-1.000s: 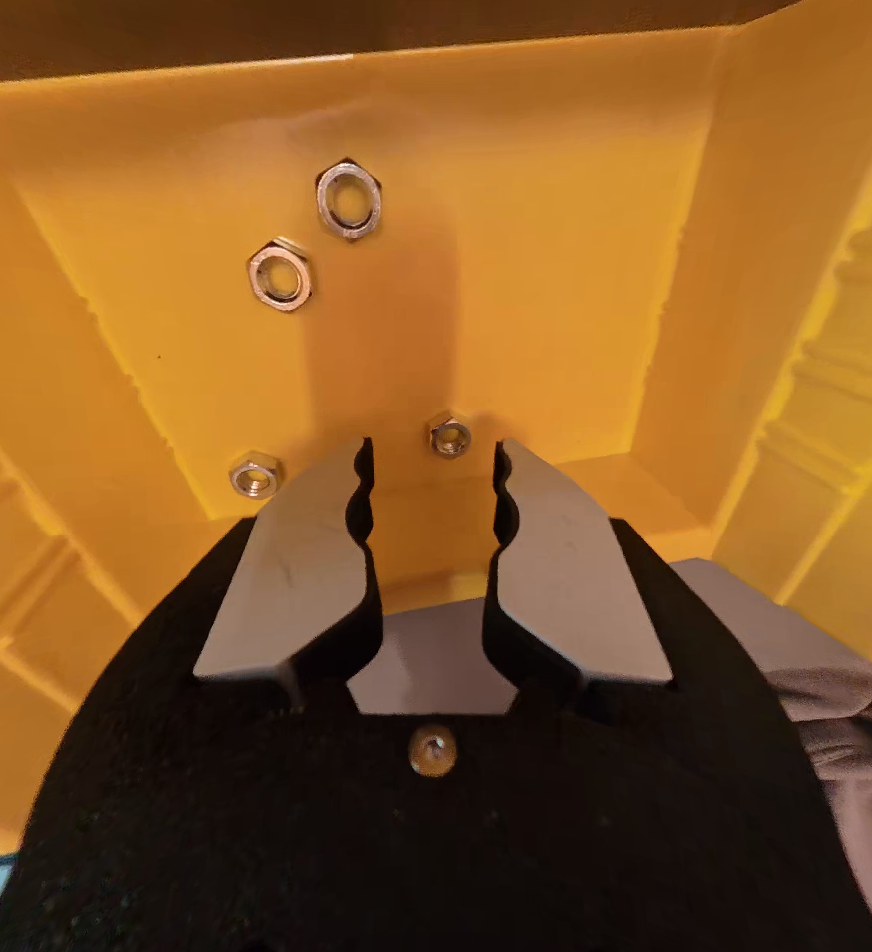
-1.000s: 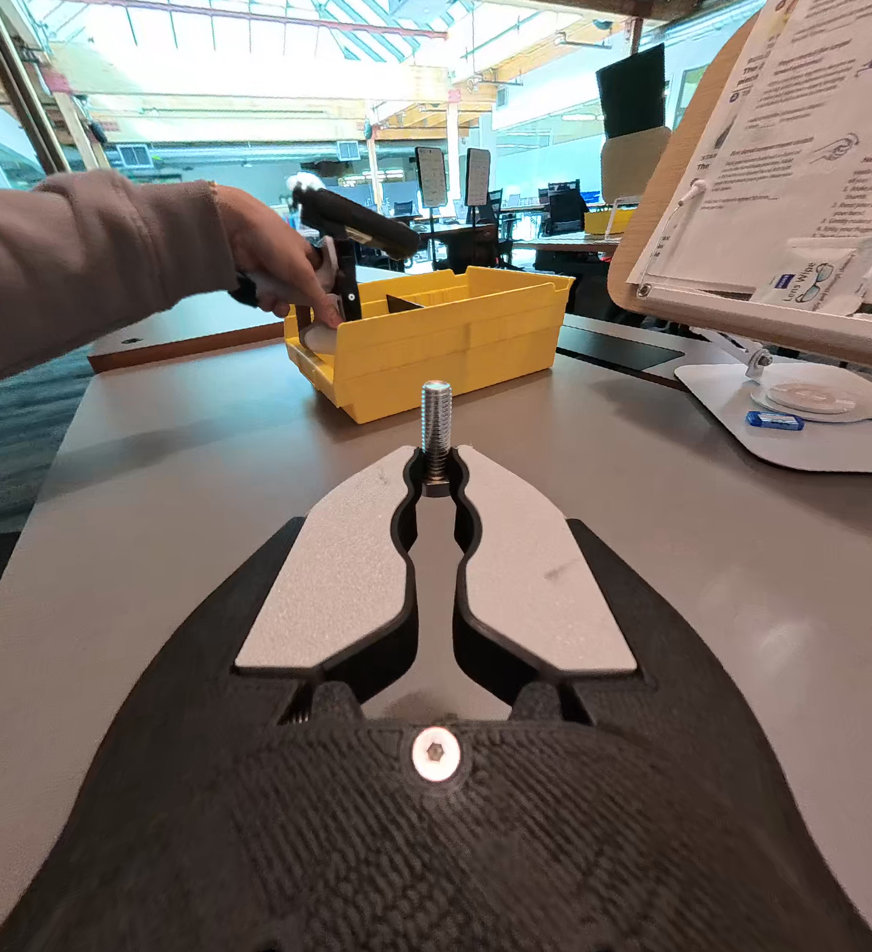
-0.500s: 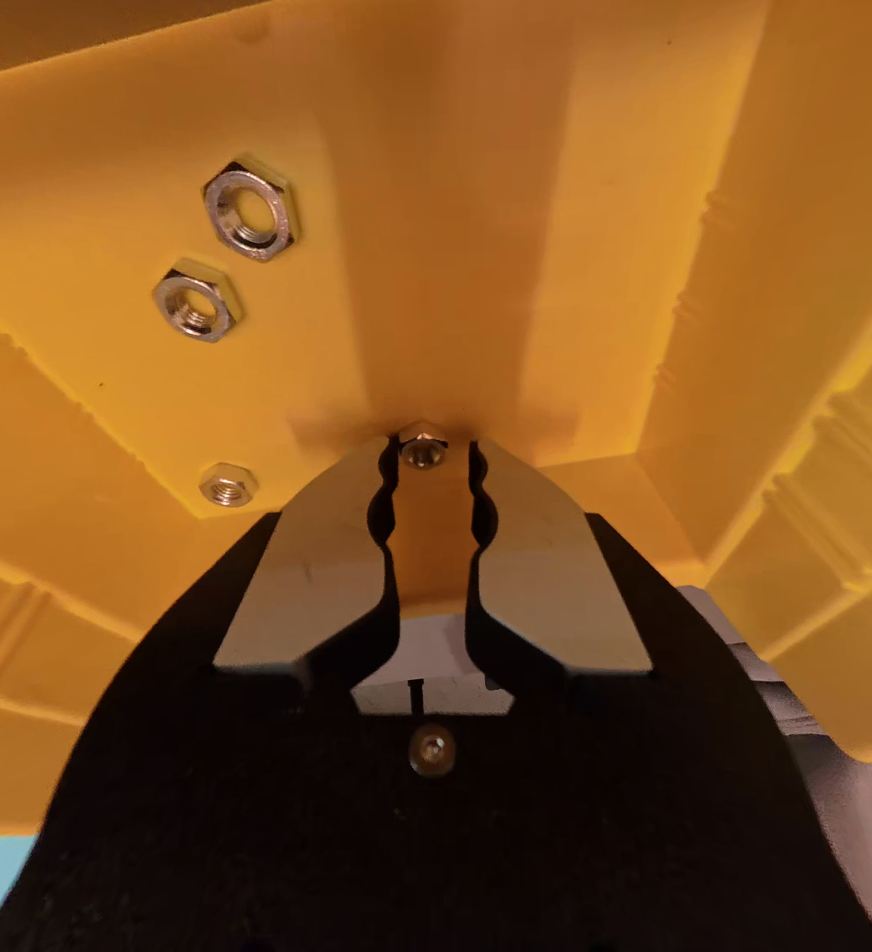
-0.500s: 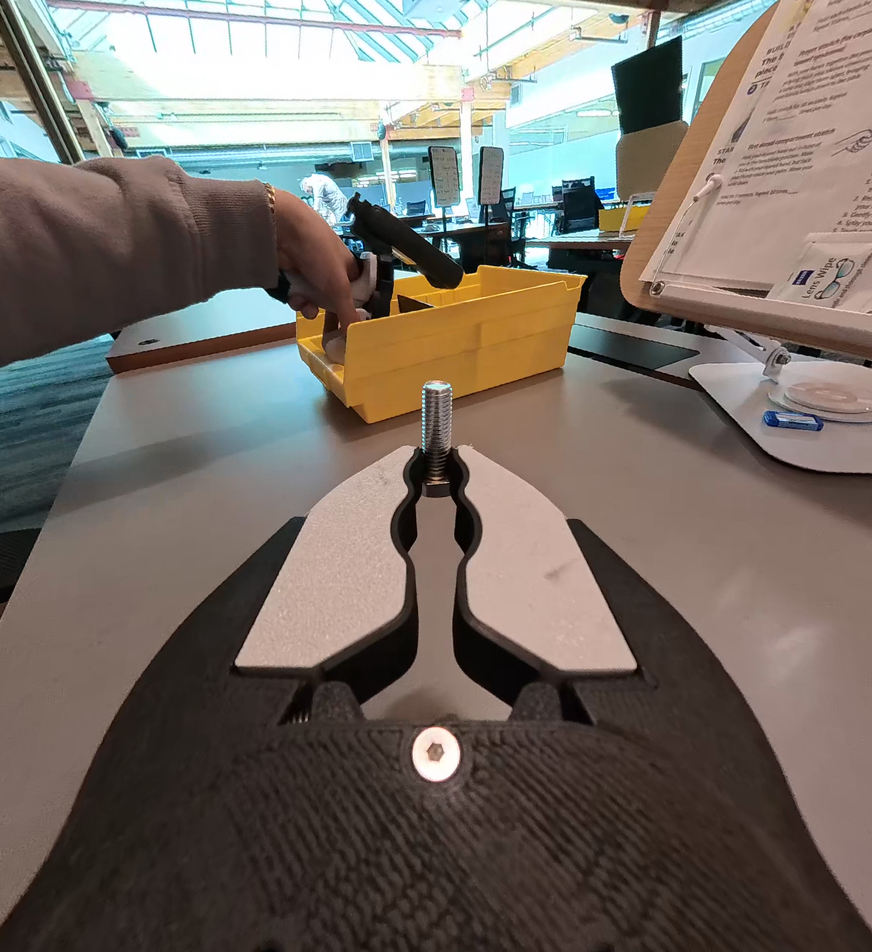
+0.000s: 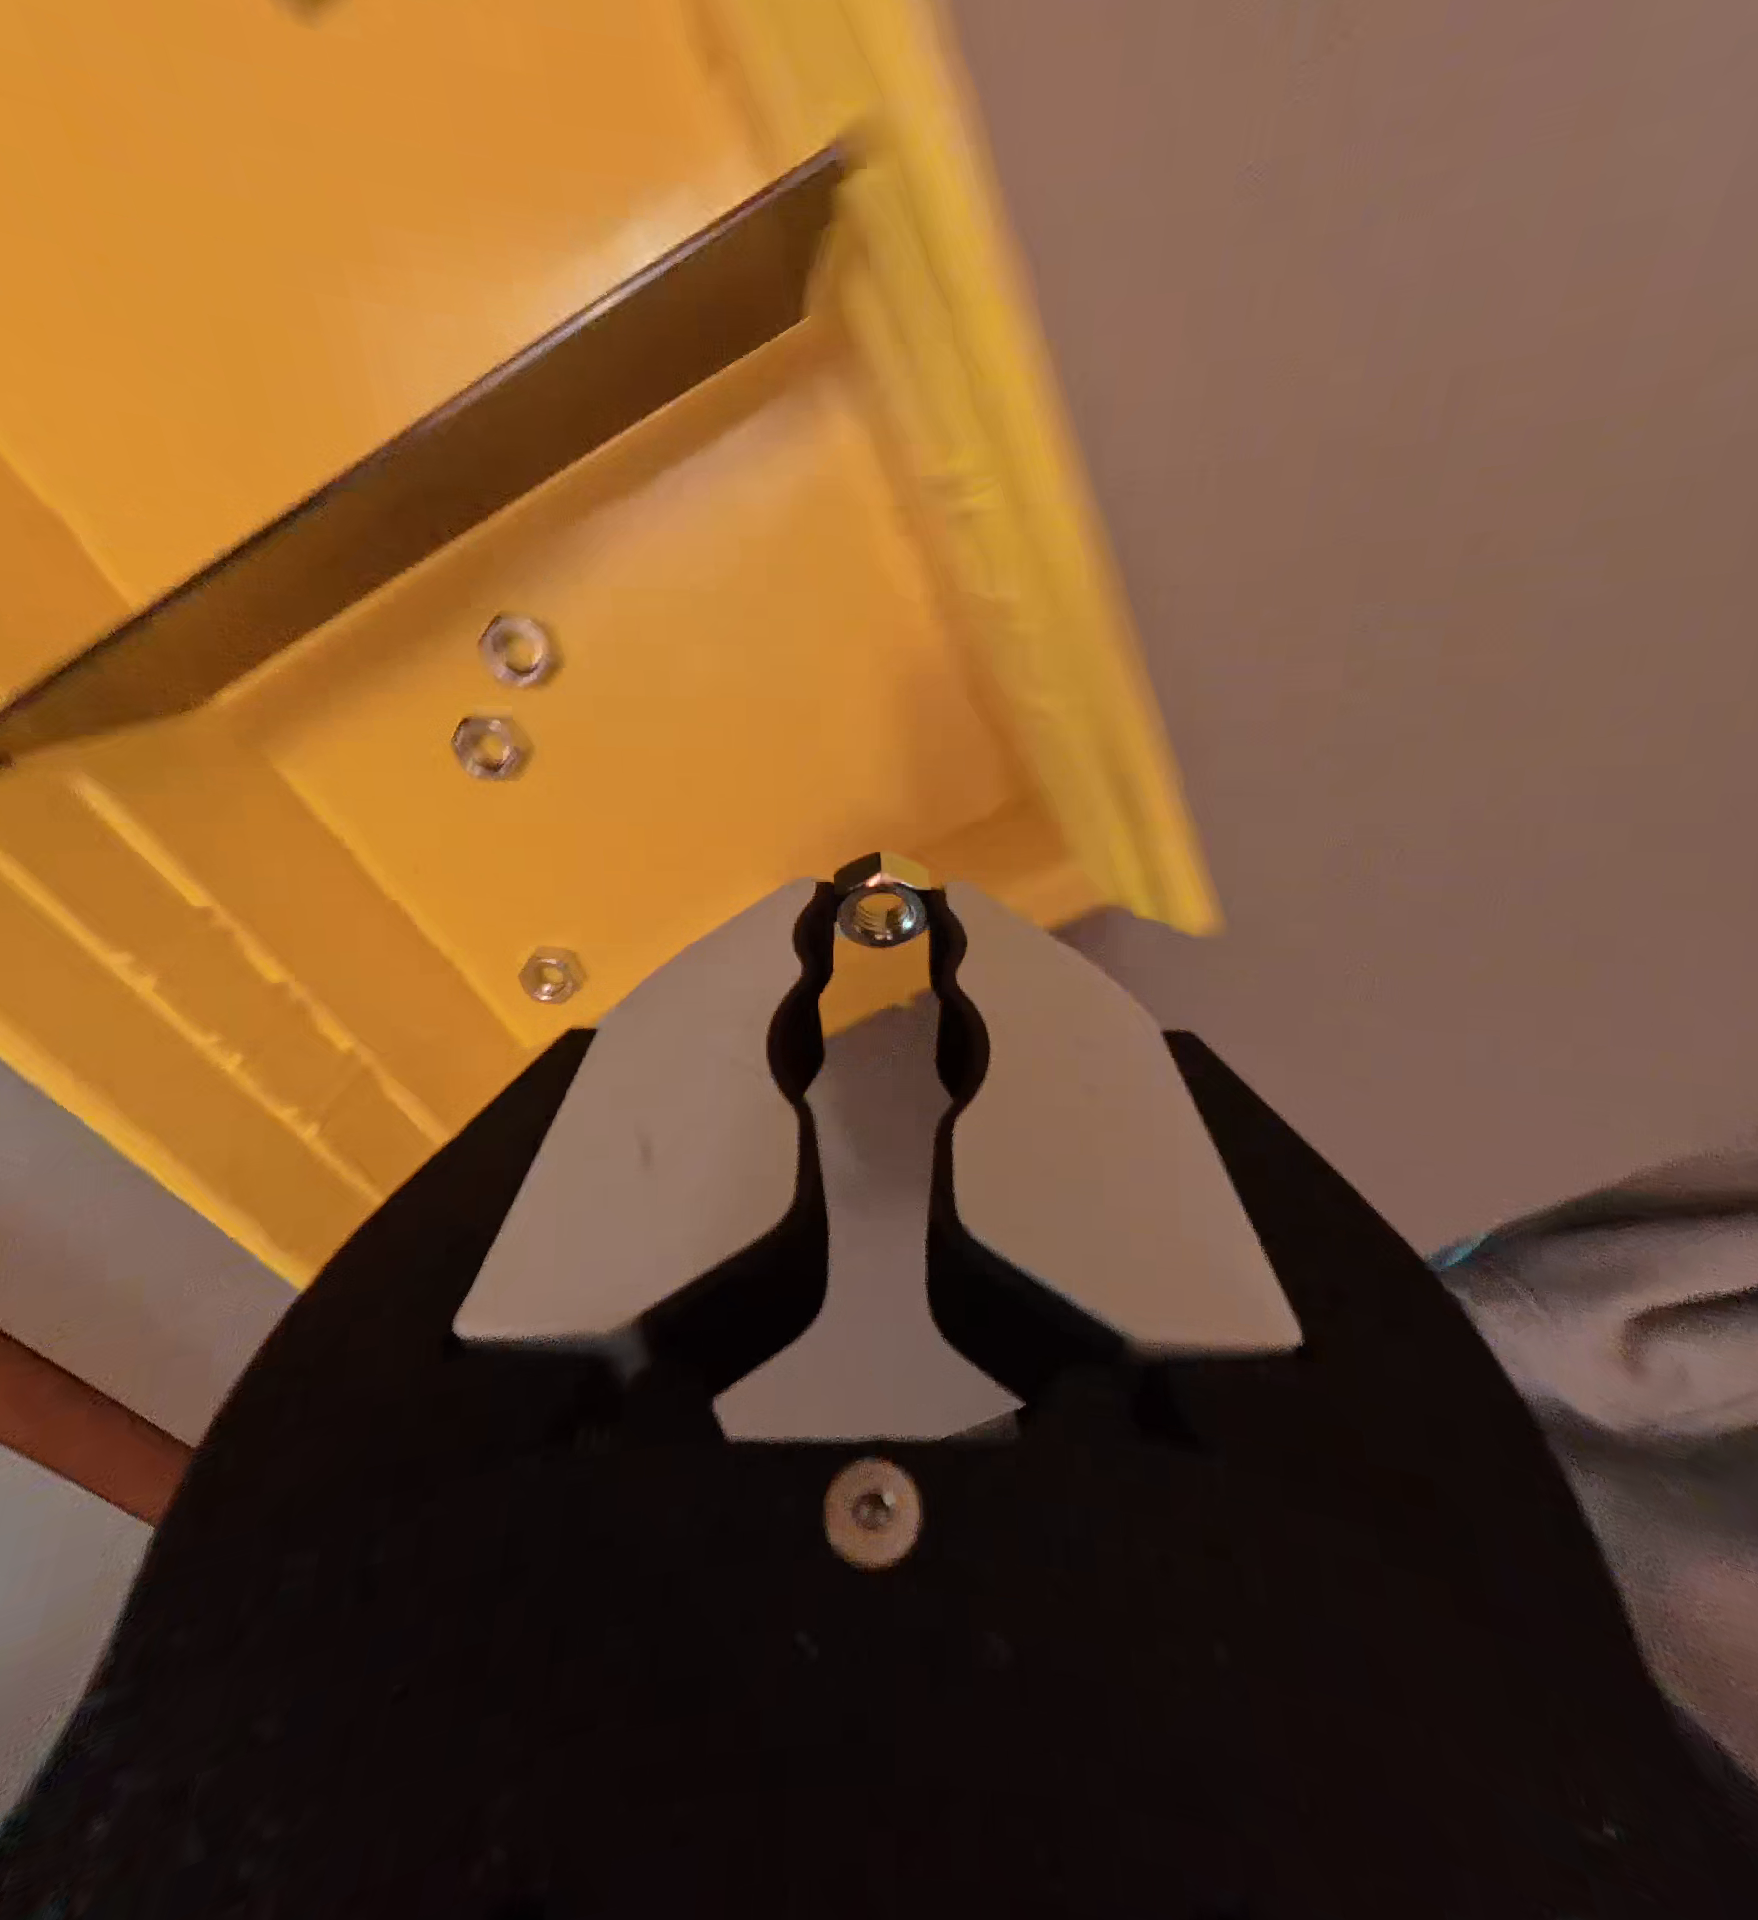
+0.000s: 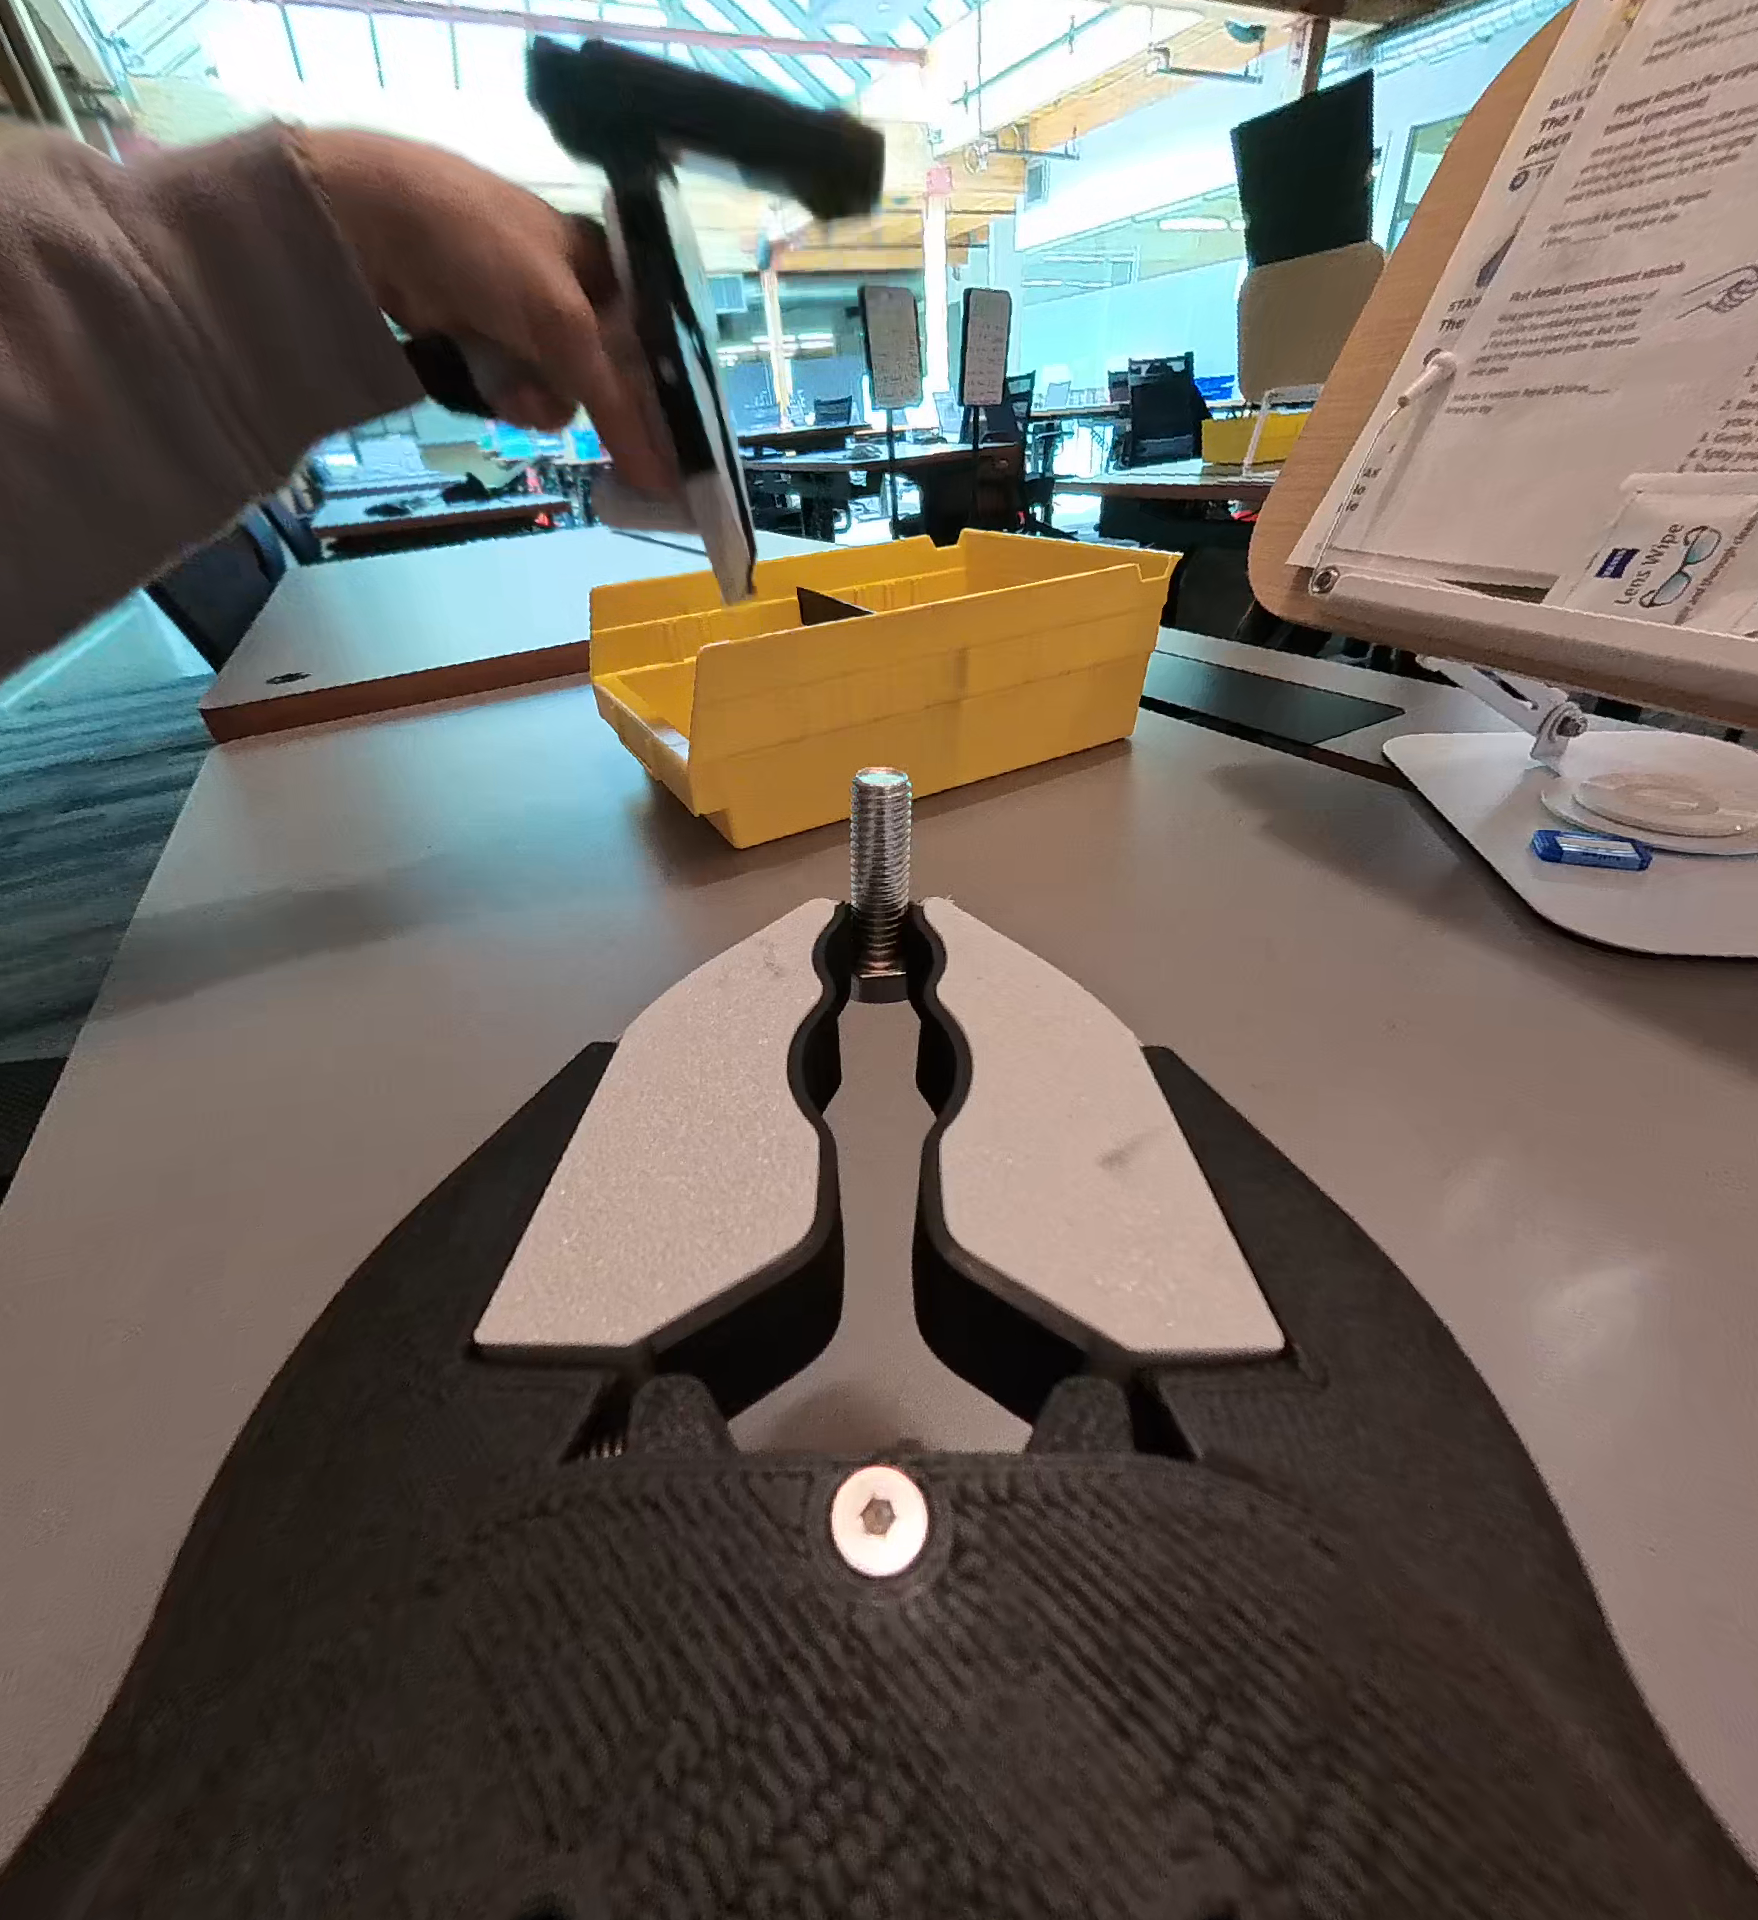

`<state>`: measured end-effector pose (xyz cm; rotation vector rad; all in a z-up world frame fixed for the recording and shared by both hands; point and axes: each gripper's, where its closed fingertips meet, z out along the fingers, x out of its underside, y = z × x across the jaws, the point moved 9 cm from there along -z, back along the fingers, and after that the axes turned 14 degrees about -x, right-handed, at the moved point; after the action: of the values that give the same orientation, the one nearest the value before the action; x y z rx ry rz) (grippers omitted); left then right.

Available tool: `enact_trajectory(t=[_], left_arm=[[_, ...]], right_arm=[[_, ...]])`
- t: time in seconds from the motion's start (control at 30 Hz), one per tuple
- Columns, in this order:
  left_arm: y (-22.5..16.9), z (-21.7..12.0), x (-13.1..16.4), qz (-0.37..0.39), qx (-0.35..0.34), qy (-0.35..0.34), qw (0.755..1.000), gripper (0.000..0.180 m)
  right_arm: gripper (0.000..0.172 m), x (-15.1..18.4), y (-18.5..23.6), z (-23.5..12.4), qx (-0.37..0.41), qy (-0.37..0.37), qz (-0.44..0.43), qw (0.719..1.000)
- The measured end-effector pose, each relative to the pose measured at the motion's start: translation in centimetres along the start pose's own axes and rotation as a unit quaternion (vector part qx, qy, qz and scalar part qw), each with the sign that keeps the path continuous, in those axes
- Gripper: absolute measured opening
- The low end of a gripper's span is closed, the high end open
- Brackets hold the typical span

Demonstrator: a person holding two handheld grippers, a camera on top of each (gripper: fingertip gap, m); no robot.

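- Left gripper (image 5: 880,914): jaws nearly closed, both fingertips clamped on a small silver hex nut (image 5: 881,914), threaded hole facing the camera; held above the near corner of the yellow bin (image 5: 646,436).
- Same left gripper (image 6: 740,582) seen blurred from the right wrist view, in a hand (image 6: 501,312) with a grey sleeve (image 6: 106,395), tips over the bin's (image 6: 916,717) left end; nut too small to make out there.
- Three more hex nuts lying loose on the bin floor: two close together (image 5: 517,650) (image 5: 489,747), a third (image 5: 550,976) nearer the bin's front lip.
- Dark divider (image 5: 418,488) standing across the bin, beyond the nuts.
- Right gripper (image 6: 880,951): jaws narrowly apart, pressed on the lower shank of a silver threaded bolt (image 6: 879,842); bolt upright, head down between the fingertips, threaded end sticking up.
- Right gripper low over a grey table (image 6: 335,935), bin well beyond the bolt.
- At right: tilted wooden board (image 6: 1374,343) bearing printed sheets (image 6: 1664,260), on a white stand base (image 6: 1540,873) with a small blue item (image 6: 1590,849) on it.
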<state>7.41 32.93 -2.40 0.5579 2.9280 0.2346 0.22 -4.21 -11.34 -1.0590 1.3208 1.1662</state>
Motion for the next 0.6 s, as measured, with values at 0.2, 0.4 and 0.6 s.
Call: enact_trajectory(t=[0.2, 0.4, 0.6], left_arm=[[-13.1, -3.6, -0.7, 0.252, 0.084, -0.092, 0.96, 0.016], [-23.9, 3.3, -0.9, 0.422, 0.034, -0.089, 0.902, 0.016], [-27.6, 6.2, -1.1, 0.463, 0.052, -0.102, 0.879, 0.016]], right_arm=[[0.009, -0.1, -0.2, -0.2, 0.007, -0.01, -0.013, 1.0], [0.009, -0.3, -0.3, -1.8, 0.038, -0.049, -0.031, 0.998], [0.009, -0.4, -0.8, -3.1, 0.061, -0.06, -0.04, 0.996]])
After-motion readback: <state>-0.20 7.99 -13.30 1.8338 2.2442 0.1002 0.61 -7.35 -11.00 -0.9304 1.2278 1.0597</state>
